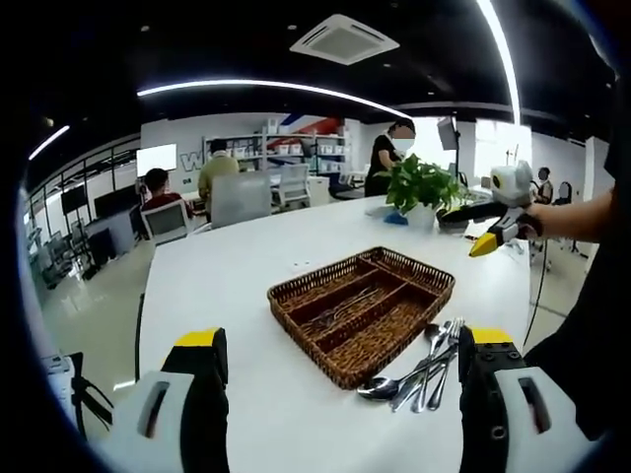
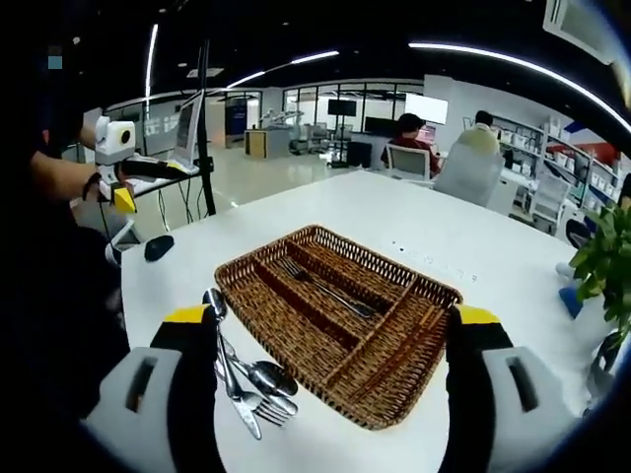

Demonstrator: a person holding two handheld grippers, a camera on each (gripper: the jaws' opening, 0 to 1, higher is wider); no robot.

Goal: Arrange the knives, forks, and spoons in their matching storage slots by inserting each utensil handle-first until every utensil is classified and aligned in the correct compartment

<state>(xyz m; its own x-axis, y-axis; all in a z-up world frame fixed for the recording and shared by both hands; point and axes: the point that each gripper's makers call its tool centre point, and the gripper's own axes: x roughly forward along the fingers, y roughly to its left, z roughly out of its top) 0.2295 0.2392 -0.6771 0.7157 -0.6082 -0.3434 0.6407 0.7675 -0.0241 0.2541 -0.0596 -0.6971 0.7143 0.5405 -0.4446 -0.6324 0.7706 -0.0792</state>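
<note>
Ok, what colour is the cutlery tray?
Brown woven wicker tray, seen best in the right gripper view.

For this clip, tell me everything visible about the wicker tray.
The wicker tray is a brown woven rectangular basket, split by woven dividers into long compartments. It sits flat on the white table. A few utensils already lie in one compartment; loose cutlery rests on the table beside one end.
</note>
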